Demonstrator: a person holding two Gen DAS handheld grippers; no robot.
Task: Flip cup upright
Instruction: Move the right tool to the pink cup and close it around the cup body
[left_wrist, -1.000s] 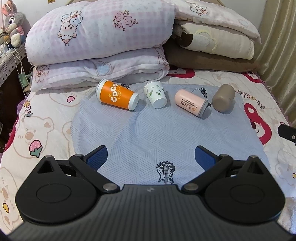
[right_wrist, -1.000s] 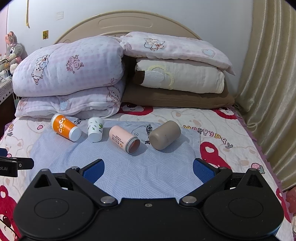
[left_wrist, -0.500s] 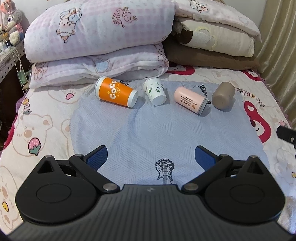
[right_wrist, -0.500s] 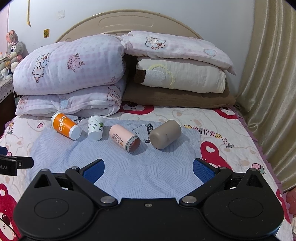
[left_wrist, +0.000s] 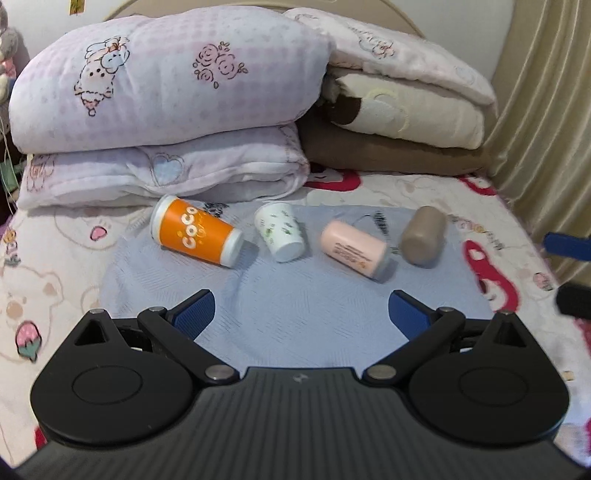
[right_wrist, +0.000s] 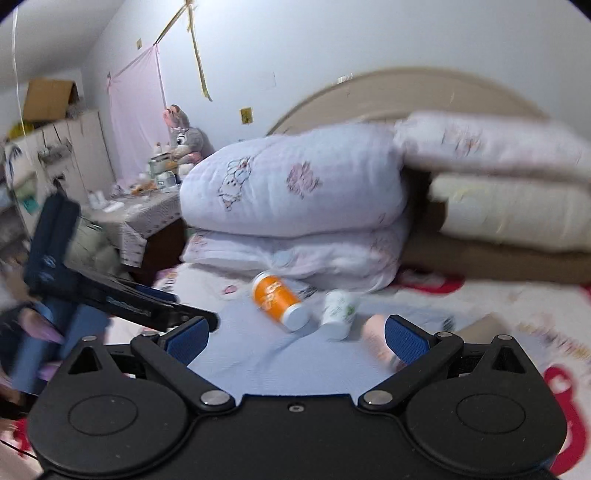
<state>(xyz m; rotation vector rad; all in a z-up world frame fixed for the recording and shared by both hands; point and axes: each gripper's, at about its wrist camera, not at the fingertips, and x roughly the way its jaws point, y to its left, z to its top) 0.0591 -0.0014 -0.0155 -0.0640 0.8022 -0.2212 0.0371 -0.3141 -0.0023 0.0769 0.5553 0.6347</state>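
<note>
Ahead of both wide-open, empty grippers, left gripper nearer, orange cup lies sideways; right gripper trails.

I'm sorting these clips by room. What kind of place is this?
Most likely a home bedroom. The cups lie on a bed with a cartoon sheet, folded quilts are stacked against a curved headboard, and a stuffed rabbit sits on a side table.

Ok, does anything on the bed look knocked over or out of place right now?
Yes. All four cups lie on their sides on the blue cloth: the orange cup, white cup, pink cup and brown cup. None stands upright. No spill shows.
</note>
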